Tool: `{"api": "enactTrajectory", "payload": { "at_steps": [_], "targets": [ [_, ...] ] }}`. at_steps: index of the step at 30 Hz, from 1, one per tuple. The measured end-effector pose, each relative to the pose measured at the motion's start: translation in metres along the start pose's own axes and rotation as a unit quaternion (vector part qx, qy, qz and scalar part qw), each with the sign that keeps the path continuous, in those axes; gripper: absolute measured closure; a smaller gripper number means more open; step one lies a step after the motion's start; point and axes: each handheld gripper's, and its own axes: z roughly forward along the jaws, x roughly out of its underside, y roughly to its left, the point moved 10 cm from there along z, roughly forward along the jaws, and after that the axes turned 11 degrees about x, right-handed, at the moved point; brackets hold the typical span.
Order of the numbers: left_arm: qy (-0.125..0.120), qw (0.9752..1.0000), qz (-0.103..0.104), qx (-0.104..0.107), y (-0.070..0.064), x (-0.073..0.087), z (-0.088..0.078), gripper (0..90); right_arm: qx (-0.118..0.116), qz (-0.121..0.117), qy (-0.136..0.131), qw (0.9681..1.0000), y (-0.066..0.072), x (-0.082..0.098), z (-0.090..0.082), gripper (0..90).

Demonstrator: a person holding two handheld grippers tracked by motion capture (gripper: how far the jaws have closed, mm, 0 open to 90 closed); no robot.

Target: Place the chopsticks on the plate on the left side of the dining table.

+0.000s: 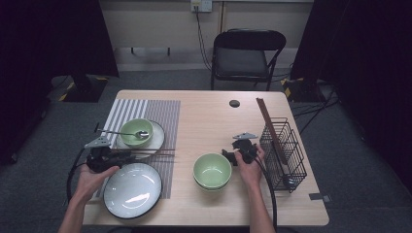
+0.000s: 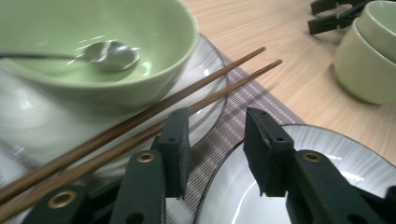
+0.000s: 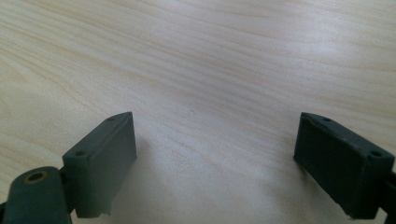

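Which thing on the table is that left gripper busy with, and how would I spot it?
Start at the striped placemat on the table's left half. Along its near part, between the small plate carrying a green bowl and the big plate, lie the chopsticks, beside the left gripper. They are the only thin brown sticks lying flat; the others stand in the wire rack.

A pale green bowl (image 1: 136,131) is seen on a white plate (image 1: 157,137) over a grey-and-white striped mat (image 1: 145,112). Brown chopsticks (image 2: 140,119) are laid beside black fingers (image 2: 264,149). A white, dark-rimmed plate (image 1: 132,190), stacked light green bowls (image 1: 212,171) and a black wire rack (image 1: 286,154) are set on the light wood-grain bench (image 1: 209,116).
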Motion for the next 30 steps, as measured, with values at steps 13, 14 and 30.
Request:
{"api": "enactTrajectory", "payload": {
  "at_steps": [13, 14, 30],
  "targets": [
    [0.029, 0.9994, 0.012, 0.013, 0.001, -0.005, 0.026, 55.3, 0.000, 0.000, 0.000, 1.0000, 0.000, 0.000, 0.000, 12.0],
    [0.031, 0.9993, 0.010, 0.017, 0.000, -0.005, 0.027, 54.8, 0.000, 0.000, 0.000, 1.0000, 0.000, 0.000, 0.000, 12.0],
    [0.078, 0.9969, 0.010, 0.006, 0.007, -0.001, 0.037, 44.6, 0.000, 0.000, 0.000, 1.0000, 0.000, 0.000, 0.000, 12.0]
  ]
}}
